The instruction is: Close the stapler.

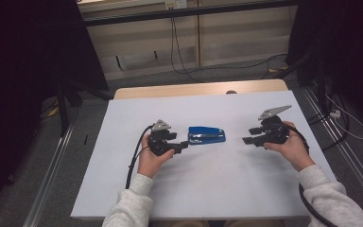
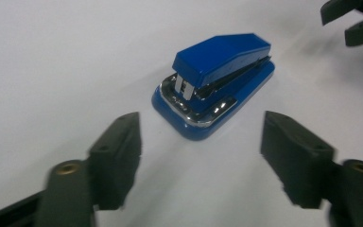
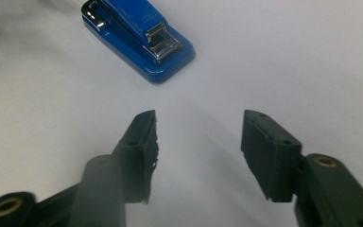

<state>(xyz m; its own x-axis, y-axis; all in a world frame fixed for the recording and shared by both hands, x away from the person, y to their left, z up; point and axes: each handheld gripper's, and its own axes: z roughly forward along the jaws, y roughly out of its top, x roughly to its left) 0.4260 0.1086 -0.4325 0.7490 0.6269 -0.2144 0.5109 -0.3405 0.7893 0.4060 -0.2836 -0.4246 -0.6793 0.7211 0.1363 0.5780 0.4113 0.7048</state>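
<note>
Stapler: blue stapler [image 1: 207, 135] lies flat mid-worktop, closed, between your two grippers.
Left gripper [image 1: 183, 144]: jaws spread, nothing between them, tips just beside the stapler's end.
Right gripper [image 1: 248, 140]: jaws parted, empty, well apart from the stapler.
Worktop [image 1: 217, 189]: white; nothing blocks either approach.

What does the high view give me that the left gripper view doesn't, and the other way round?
High view alone: the person's two hands, the left tool just beside one end of the blue stapler, the right tool well apart from its other end, the table's wooden far edge and the floor cables.
Left gripper view alone: the stapler's chrome end close up, facing the left tool's open jaws, nothing between them.
Both: the stapler lying flat on the white tabletop, untouched.
</note>
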